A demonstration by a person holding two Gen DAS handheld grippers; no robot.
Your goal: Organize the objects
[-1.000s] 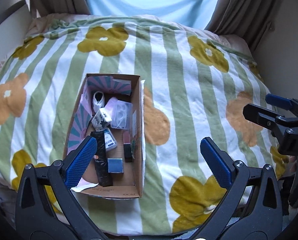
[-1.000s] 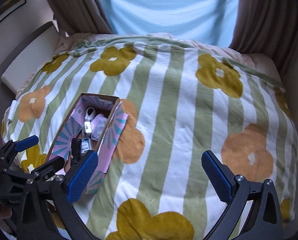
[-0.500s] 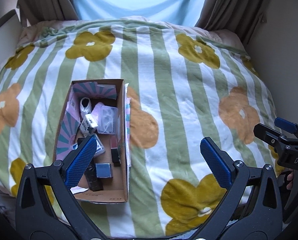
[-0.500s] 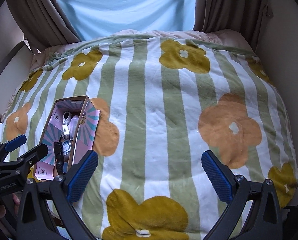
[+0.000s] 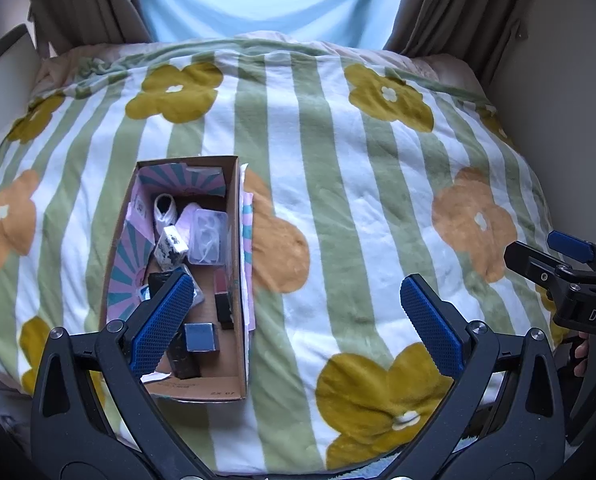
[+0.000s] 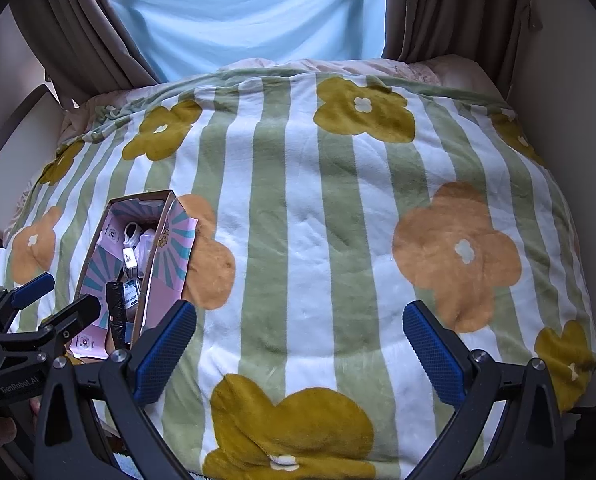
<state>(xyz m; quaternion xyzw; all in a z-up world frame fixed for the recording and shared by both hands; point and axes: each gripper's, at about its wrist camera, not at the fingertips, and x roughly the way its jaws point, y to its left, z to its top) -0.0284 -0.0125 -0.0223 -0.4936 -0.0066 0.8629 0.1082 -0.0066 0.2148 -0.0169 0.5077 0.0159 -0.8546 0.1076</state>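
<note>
Item: cardboard box (image 5: 233, 390), open-topped, on the bed over a striped flower blanket (image 5: 358, 208). Position: left half of the bed, near the front edge; long axis runs front to back, away from the person. Contents, all inside the box walls: white roll (image 5: 165, 210) at the far end, clear case (image 5: 209, 236) beside it, small printed carton (image 5: 170, 246), dark tube (image 5: 185, 360) and grey cube (image 5: 201, 337) toward the near end; others are too small to tell. No loose item shows on the blanket, a layout that fits either things already gathered in or a box yet to be unpacked. Left gripper (image 5: 298, 324): jaws wide, empty, held above the bed's front edge; the box lies ahead and to its left, the near end passing under its left finger. Right gripper (image 6: 300, 354): jaws wide, empty, facing bare blanket; the box sits well off to its left, beyond the left gripper's tips. Nearer hand to the box: the left, by judgement.
</note>
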